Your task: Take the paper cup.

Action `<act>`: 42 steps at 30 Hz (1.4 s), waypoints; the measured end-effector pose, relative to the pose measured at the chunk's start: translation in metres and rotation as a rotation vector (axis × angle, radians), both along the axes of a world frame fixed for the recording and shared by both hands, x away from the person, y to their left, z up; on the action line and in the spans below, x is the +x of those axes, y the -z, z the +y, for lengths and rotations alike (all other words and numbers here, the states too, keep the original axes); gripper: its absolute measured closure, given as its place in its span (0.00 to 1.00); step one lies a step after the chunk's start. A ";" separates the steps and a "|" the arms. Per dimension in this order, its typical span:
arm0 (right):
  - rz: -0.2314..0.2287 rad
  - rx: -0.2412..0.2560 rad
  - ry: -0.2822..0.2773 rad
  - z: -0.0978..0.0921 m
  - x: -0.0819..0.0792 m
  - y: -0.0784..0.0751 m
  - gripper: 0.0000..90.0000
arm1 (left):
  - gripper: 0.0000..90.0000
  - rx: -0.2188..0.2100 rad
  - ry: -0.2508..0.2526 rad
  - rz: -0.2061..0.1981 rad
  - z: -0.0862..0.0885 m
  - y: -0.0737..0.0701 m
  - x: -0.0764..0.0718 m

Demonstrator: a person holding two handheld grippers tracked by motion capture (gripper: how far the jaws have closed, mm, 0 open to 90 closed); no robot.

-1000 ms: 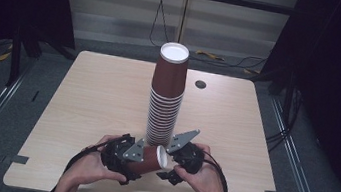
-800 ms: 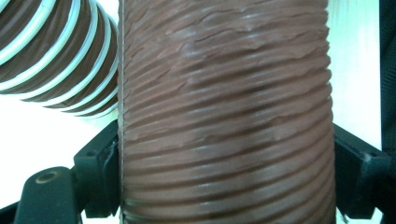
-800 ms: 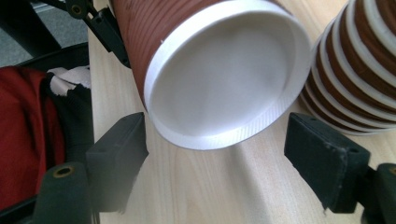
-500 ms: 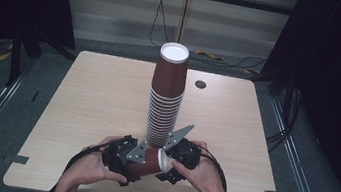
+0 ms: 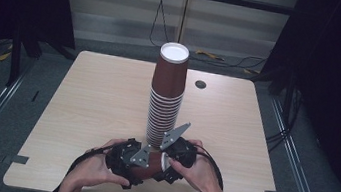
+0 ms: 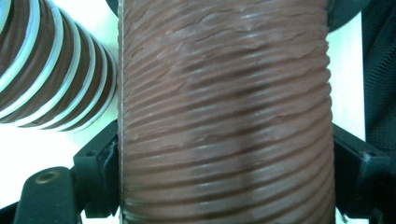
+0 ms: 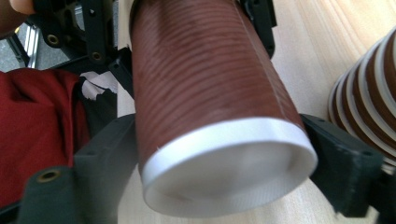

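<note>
A tall stack of upturned brown paper cups stands in the middle of the wooden table. Near the front edge, a single brown ribbed cup lies sideways between both hands. My left gripper is shut on its body, with a jaw pressing each side of the cup. My right gripper is shut around the white-rimmed open end of the cup, which faces its camera. The stack rises just behind the held cup.
A small dark round hole sits in the table's far right part. Black cables trail from both grippers over the front edge. A red sleeve shows beyond the held cup. Bare wood lies left and right of the stack.
The right gripper has moved left onto the cup's rim end, which now mostly hides the white rim from above. The left gripper still holds the cup in about the same place.
</note>
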State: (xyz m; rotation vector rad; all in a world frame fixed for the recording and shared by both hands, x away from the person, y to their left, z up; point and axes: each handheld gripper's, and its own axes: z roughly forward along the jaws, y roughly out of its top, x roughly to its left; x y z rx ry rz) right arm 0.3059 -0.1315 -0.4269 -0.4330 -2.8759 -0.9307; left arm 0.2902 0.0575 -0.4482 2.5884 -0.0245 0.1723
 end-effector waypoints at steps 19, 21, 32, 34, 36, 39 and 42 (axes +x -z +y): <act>-0.014 0.020 -0.036 0.002 -0.001 -0.003 0.24 | 0.14 -0.065 0.002 0.027 0.002 0.003 0.000; -0.016 0.021 -0.034 0.002 -0.001 -0.004 0.24 | 0.14 -0.075 0.003 0.031 0.002 0.004 0.000; -0.012 0.018 -0.056 0.002 0.002 -0.007 0.24 | 0.13 -0.192 0.003 0.037 0.013 0.002 0.002; -0.012 0.020 -0.057 0.002 0.002 -0.009 0.24 | 0.13 -0.218 0.007 0.032 0.016 0.002 0.002; -0.011 0.026 -0.058 0.002 0.001 -0.008 0.24 | 0.13 -0.238 0.011 0.029 0.019 0.002 0.002; -0.011 0.033 -0.060 0.003 0.001 -0.006 0.24 | 0.13 -0.261 0.010 0.036 0.022 0.002 0.003; -0.010 0.033 -0.057 0.004 0.002 -0.005 0.24 | 0.13 -0.275 0.018 0.032 0.025 0.002 0.004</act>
